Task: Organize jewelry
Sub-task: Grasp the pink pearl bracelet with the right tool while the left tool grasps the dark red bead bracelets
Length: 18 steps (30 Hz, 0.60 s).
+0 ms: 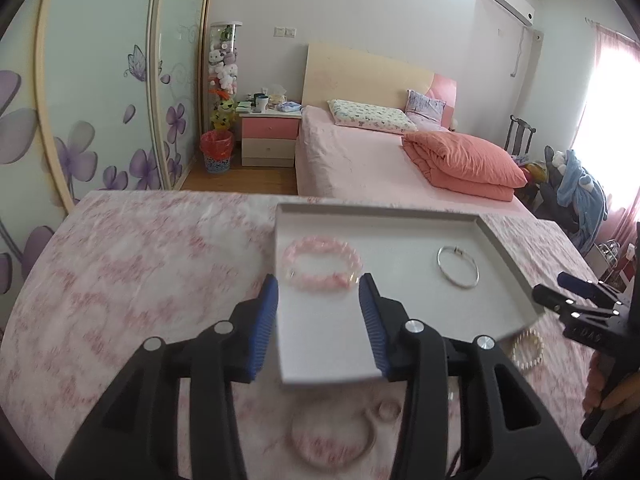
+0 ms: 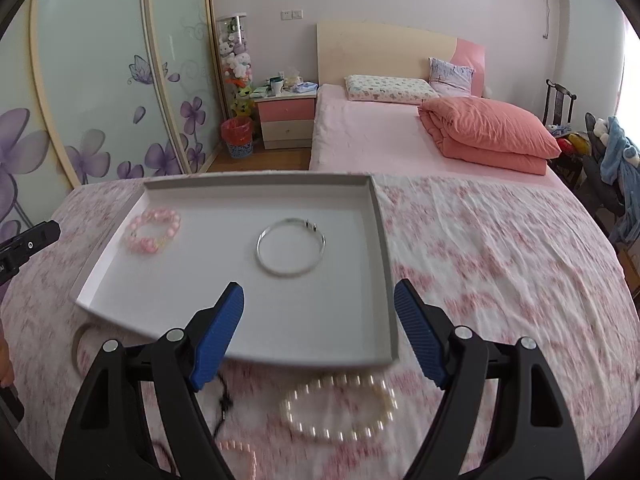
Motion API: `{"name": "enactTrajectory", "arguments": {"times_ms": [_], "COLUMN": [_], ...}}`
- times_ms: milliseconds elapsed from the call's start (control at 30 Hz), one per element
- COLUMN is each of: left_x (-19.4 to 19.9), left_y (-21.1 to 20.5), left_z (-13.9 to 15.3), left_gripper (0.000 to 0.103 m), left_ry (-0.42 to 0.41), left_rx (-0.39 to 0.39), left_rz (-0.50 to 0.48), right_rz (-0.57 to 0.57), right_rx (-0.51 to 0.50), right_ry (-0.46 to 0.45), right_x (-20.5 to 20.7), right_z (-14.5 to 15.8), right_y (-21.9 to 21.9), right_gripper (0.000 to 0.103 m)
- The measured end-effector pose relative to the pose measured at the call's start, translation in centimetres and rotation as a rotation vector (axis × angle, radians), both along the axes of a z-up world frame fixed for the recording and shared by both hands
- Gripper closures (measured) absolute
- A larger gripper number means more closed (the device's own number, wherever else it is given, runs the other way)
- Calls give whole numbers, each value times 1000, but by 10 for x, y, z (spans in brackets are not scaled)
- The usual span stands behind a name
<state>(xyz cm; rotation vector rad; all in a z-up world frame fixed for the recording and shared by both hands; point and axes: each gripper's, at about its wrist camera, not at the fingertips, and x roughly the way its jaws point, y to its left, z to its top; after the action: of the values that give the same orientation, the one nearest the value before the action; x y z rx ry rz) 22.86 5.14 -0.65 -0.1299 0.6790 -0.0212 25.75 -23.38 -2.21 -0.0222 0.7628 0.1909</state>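
Observation:
A shallow grey tray lies on the pink floral cloth. In it rest a pink bead bracelet and a silver bangle. My left gripper hovers open just short of the pink bracelet, nothing between its blue pads. My right gripper stands wide open over the tray's near edge, short of the silver bangle. A pearl bracelet lies on the cloth below it, outside the tray. The pink bracelet sits at the tray's far left.
A pale bangle and a small ring lie on the cloth under my left gripper. A black cord and pink beads sit near the front. Beyond the table stand a bed, a nightstand and a wardrobe.

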Motion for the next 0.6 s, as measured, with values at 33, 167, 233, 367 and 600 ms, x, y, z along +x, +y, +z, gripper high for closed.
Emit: {"name": "enactTrajectory", "arguments": {"times_ms": [33,167,233,367,600], "left_x": [-13,-60,-78,-99,-104], "left_y": [2,4,3,-7,-25], "left_z": [-3,-14,-20,-30,-42], "left_gripper": [57,52,50,47,44], "left_ry": [-1,-10,-3,24,54], "left_rx": [5,27,24,-1,-9], "left_rz": [7,19,18,-6,-43], "right_rz": [3,24,36,68,115], "right_rx": [4,24,27,33,-4], "right_ry": [0,18,39,84,146], "right_x": [-8,-47,-63,-85,-94], "right_z": [-1,-11,-19,-37,-59], "right_y": [-1,-7,-6,1,22], "right_gripper": [26,26,30,46,67]}}
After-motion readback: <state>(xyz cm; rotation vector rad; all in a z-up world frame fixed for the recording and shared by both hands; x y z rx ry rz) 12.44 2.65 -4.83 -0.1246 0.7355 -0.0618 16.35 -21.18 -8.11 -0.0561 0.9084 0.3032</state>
